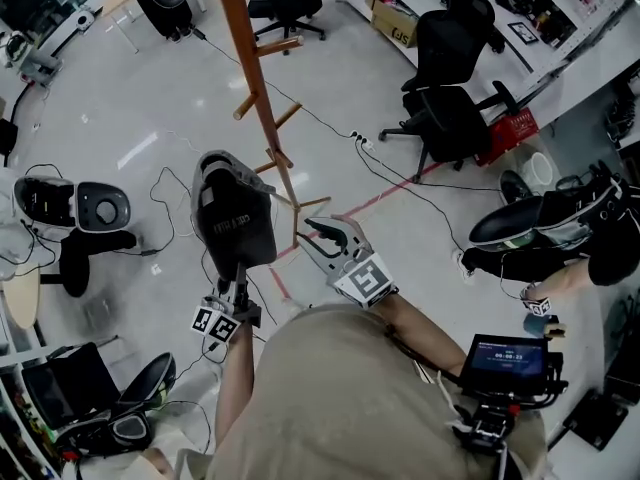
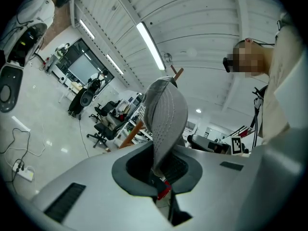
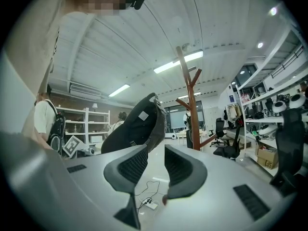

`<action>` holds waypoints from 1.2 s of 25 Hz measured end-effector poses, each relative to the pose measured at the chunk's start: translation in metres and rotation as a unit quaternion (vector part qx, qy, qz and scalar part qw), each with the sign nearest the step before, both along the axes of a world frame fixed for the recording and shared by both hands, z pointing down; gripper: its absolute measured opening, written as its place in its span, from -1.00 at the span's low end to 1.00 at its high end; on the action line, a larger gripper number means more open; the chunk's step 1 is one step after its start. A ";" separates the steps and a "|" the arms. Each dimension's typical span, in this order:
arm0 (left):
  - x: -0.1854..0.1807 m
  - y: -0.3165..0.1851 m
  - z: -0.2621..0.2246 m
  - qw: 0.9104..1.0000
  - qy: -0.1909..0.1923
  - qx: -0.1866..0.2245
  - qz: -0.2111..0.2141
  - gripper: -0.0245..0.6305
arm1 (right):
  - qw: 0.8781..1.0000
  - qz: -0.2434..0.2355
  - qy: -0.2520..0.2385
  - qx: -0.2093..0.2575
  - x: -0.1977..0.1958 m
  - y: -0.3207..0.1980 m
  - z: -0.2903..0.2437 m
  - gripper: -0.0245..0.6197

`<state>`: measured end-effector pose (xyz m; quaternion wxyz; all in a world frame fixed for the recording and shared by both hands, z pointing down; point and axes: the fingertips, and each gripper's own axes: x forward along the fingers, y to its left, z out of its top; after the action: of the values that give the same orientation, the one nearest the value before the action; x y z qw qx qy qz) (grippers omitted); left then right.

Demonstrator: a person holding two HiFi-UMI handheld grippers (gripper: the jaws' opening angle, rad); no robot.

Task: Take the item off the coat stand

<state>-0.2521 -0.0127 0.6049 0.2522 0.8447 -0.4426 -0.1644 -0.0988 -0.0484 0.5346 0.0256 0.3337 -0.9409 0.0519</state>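
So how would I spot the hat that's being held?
Find the tall orange-brown coat stand on the pale floor. Just left of its lower pegs in the head view, the left gripper pinches a dark cap. It's the only soft thing held up; the right gripper beside it is empty.

The coat stand is running off the head view's top edge, losing its top. The cap is covering the left gripper's jaws there, and its print is staying unreadable. The shirt is hiding both elbows.
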 end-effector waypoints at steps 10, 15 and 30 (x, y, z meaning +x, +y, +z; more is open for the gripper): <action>0.000 -0.010 0.010 1.000 0.001 -0.003 0.007 -0.82 | 1.000 0.012 0.005 0.001 0.002 -0.010 0.004 -0.57; 0.005 -0.010 0.017 1.000 -0.002 -0.009 0.011 -0.82 | 1.000 0.010 0.008 0.002 0.004 -0.010 0.015 -0.57; 0.004 -0.010 0.042 0.999 -0.008 -0.042 0.012 -0.82 | 1.000 0.011 0.028 0.007 0.004 -0.009 0.033 -0.58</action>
<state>-0.2476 -0.0231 0.6470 0.2858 0.8397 -0.4412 -0.1362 -0.0950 -0.0577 0.5673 0.0491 0.3453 -0.9365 0.0367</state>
